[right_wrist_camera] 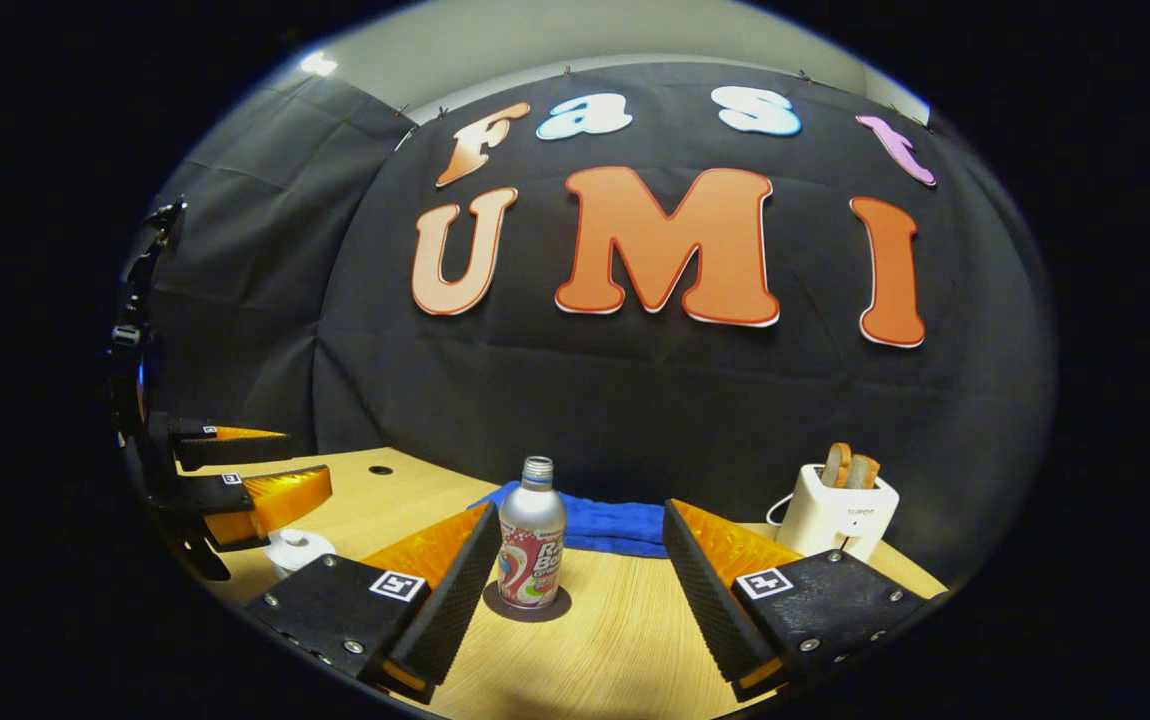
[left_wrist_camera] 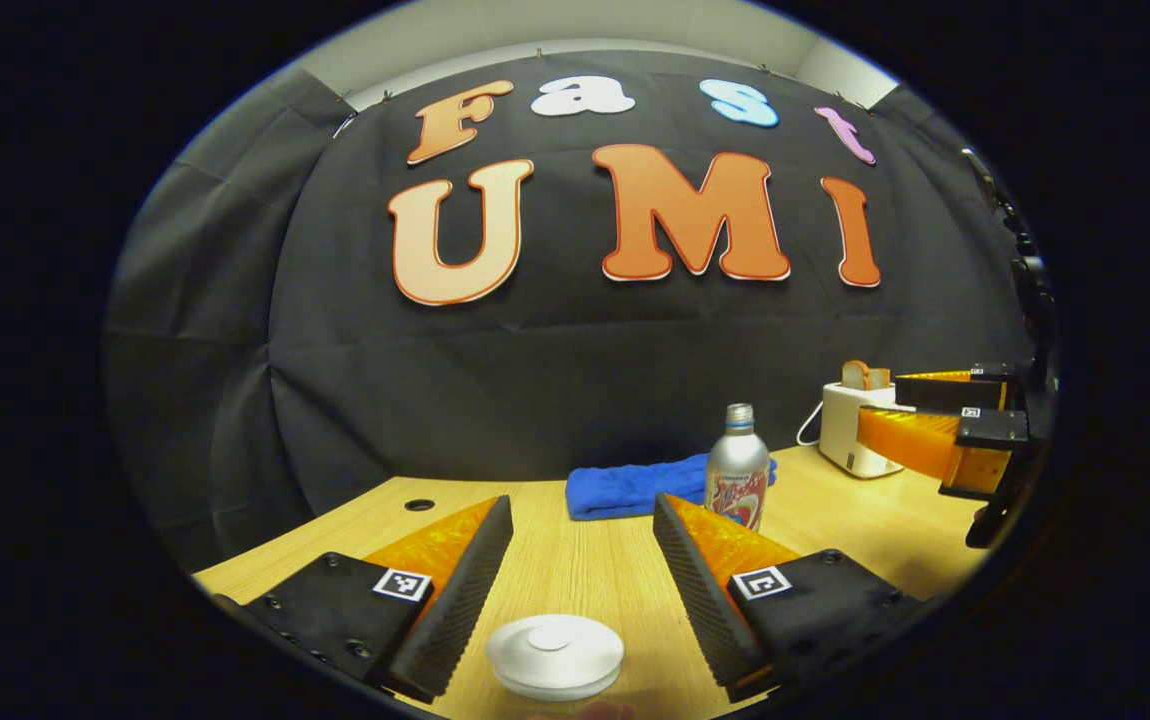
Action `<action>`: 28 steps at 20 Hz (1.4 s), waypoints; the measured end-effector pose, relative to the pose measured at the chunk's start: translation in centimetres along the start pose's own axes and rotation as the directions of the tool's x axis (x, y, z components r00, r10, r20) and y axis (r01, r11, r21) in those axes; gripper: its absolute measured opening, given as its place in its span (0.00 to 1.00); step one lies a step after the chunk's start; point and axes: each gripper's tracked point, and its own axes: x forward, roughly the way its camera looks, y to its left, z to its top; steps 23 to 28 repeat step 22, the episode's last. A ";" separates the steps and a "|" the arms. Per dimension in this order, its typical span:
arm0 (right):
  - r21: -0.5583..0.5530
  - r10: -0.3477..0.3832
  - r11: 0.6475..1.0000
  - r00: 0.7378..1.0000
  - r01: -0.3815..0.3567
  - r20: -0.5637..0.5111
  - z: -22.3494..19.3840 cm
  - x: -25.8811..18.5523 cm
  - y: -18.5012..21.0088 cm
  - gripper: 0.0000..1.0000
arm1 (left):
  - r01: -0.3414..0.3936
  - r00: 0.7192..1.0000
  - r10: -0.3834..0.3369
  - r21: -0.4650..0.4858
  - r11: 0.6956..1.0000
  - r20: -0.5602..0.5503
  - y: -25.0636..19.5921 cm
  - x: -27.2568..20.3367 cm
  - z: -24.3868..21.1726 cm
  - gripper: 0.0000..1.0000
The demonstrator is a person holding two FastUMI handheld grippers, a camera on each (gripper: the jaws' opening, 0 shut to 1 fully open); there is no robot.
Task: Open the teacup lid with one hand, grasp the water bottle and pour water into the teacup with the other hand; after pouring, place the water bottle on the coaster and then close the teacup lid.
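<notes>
On the wooden counter [right_wrist_camera: 615, 640], the water bottle [right_wrist_camera: 532, 535] is standing upright on a dark round coaster [right_wrist_camera: 527, 606], in front of a folded blue towel [right_wrist_camera: 605, 525]. The right tongs [right_wrist_camera: 575, 585] are hanging wide apart just before the bottle, gripping nothing. In the left gripper view, the left tongs [left_wrist_camera: 580, 585] are likewise spreading wide, with the white teacup lid [left_wrist_camera: 555, 652] sitting between their tips, untouched. A white toaster [right_wrist_camera: 835, 515] holding bread is standing off to the right.
</notes>
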 end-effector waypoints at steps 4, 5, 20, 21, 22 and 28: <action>0.002 -0.031 1.000 0.999 0.031 0.031 2.1 -1.7 -0.8 0.97 | 0.004 0.999 -0.002 -0.051 0.999 0.040 -0.2 -0.3 3.2 1.00; 0.005 -0.033 0.999 0.999 0.033 0.038 2.7 -2.0 -0.7 0.97 | 0.005 0.999 -0.003 -0.054 0.999 0.047 -0.2 -0.5 3.7 1.00; 0.022 -0.062 0.998 0.994 0.061 0.085 4.7 -3.7 -0.7 0.96 | -0.010 0.992 0.021 -0.093 0.996 0.123 0.9 -1.2 8.4 0.97; 0.025 -0.053 0.998 0.995 0.051 0.088 4.8 -3.6 -0.4 0.96 | -0.017 0.992 0.027 -0.088 0.996 0.122 1.2 -1.1 8.3 0.97; 0.018 -0.053 0.999 0.994 0.051 0.093 5.0 -3.7 -0.4 0.96 | -0.022 0.992 0.032 -0.083 0.996 0.123 1.4 -1.1 8.4 0.93; 0.018 -0.053 0.999 0.994 0.051 0.093 5.0 -3.7 -0.4 0.96 | -0.022 0.992 0.032 -0.083 0.996 0.123 1.4 -1.1 8.4 0.93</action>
